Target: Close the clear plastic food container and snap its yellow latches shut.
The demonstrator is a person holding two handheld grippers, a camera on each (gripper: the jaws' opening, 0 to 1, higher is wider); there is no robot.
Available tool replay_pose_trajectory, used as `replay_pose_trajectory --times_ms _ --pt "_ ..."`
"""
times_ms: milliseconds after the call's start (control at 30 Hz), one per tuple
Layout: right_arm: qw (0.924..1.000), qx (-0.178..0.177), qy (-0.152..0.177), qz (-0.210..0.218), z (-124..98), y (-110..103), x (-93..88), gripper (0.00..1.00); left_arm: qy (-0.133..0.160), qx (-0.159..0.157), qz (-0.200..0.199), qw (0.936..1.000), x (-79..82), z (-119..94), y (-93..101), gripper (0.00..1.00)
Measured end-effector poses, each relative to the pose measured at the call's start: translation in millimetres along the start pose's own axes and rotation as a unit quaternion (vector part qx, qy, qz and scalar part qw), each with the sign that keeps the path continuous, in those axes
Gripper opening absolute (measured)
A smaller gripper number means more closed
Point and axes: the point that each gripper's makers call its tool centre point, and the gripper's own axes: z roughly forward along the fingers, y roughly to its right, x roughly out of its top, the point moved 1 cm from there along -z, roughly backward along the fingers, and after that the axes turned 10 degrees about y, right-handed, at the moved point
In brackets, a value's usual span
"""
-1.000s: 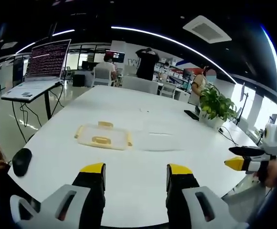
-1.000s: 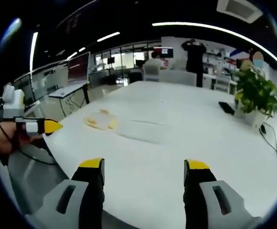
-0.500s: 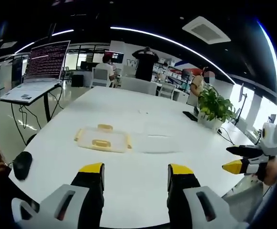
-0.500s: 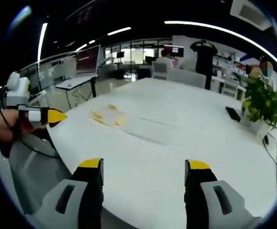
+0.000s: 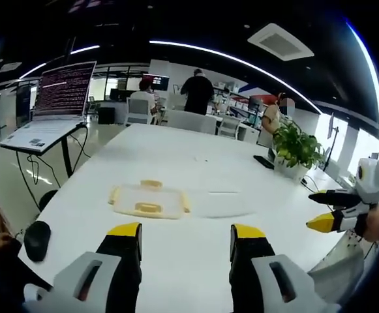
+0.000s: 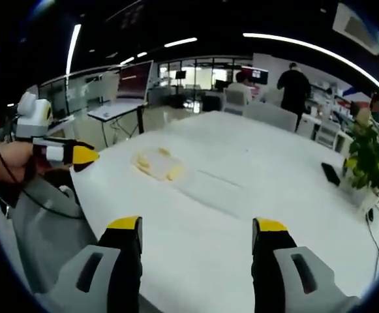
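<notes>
A clear lid part with yellow latches [image 5: 149, 201] lies flat on the white table [image 5: 176, 156], and a clear container tub [image 5: 218, 203] sits just to its right. My left gripper [image 5: 186, 231] hovers open over the near table edge, short of both. My right gripper [image 5: 329, 212] shows at the right, held in a hand beyond the table's corner. In the right gripper view the yellow-latched lid [image 6: 156, 164] and the clear tub [image 6: 212, 186] lie ahead on the table. There my right gripper [image 6: 197, 225] is open and empty, and the left gripper [image 6: 72, 154] comes in from the left.
A laptop on a stand [image 5: 59, 98] is at the far left, with a black mouse [image 5: 36, 238] near the table's left edge. At the right end stand a potted plant [image 5: 297, 147] and a dark phone [image 5: 262, 162]. People and chairs are beyond the table.
Both views have shifted slightly with the hands, and the right view has swung toward the lid. The lid and tub lie where they were. Both grippers stay open.
</notes>
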Motion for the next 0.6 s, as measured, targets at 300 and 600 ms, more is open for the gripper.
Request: replay_pose_trajectory --times_ms 300,600 --pt "0.9994 0.027 -0.004 -0.023 8.8 -8.8 5.2 0.65 -0.006 -0.016 0.024 0.9996 0.6 3.8 -2.7 0.49" --pt "0.9982 0.047 -0.015 -0.035 19.1 -13.1 9.8 0.65 -0.005 -0.033 0.035 0.9988 3.9 16.4 -3.8 0.49"
